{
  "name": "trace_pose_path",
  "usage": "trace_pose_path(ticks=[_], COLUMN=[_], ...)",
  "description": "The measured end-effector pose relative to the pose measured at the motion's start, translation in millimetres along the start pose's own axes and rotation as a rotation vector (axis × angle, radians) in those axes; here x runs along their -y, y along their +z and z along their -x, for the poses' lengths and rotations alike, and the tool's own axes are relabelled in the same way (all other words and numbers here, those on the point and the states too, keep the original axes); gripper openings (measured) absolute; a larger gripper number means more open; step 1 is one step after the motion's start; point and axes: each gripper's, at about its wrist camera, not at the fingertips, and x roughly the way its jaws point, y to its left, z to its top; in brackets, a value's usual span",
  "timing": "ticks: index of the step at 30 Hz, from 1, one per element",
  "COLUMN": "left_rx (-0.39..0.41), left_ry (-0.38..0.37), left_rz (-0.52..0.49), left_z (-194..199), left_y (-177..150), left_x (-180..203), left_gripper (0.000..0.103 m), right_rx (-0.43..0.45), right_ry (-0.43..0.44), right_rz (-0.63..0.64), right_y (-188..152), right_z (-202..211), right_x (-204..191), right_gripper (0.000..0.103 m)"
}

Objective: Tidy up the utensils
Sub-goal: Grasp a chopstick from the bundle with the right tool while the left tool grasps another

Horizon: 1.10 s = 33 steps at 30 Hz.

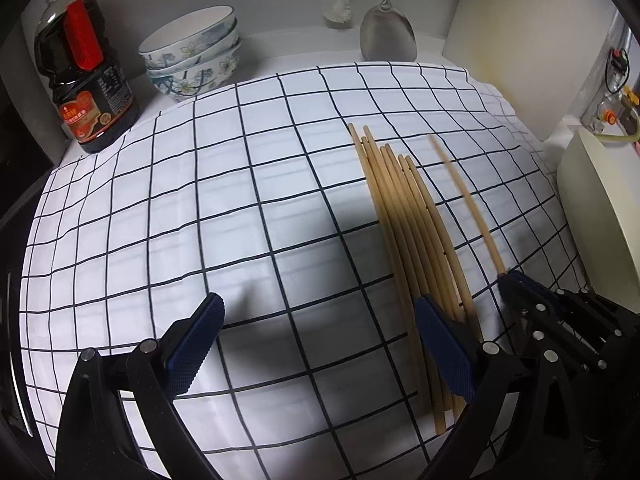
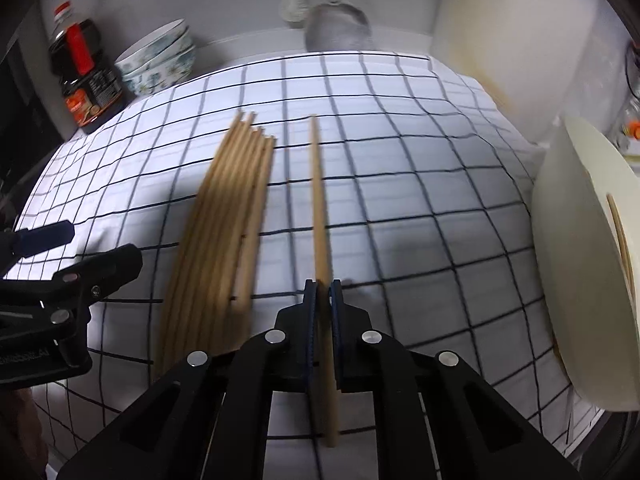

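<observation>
**Bench and its load**

I see a white bench under a black-checked white cloth. On the cloth lies a bundle of wooden chopsticks. A dark sauce bottle and stacked floral bowls stand behind the cloth.

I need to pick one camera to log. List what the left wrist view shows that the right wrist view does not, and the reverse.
Left wrist only: its own open left gripper, and a red-buttoned fitting at the right edge.

Right wrist only: the right gripper seen from behind, shut on the single chopstick, and a chopstick inside the cream container.

Both: the chopstick bundle, checked cloth, soy sauce bottle, stacked bowls, spatula.
</observation>
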Motion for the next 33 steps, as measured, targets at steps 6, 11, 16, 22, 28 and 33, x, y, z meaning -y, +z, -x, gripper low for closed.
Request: trace_pose_path(ticks=[6, 11, 16, 22, 28, 33], left_rx=[-0.013, -0.017, -0.015, -0.015, -0.011, -0.005], left_ry=[0.002, 0.012, 0.026, 0.042, 0.051, 0.057], left_rz=[-0.014, -0.019, -0.02, -0.018, -0.005, -0.004], left_z=[-15, -22, -25, -31, -39, -44], left_y=[0, -3, -2, 1, 16, 25], left_x=[7, 7, 7, 5, 5, 7], left_gripper=[0.094, 0.095, 0.095, 0.095, 0.095, 0.095], right_rx=[-0.01, -0.011, -0.009, -0.005, 0.001, 0.016], right_ry=[-0.001, 0.006, 0.007, 0.003, -0.014, -0.041], right_rz=[-0.024, -0.034, -0.032, -0.027, -0.024, -0.009], right_y=[-6, -7, -6, -5, 2, 11], right_z=[4, 5, 5, 4, -1, -7], right_x=[9, 11, 11, 10, 10, 8], right_gripper=[0.007, 0.007, 0.007, 0.007, 0.007, 0.029])
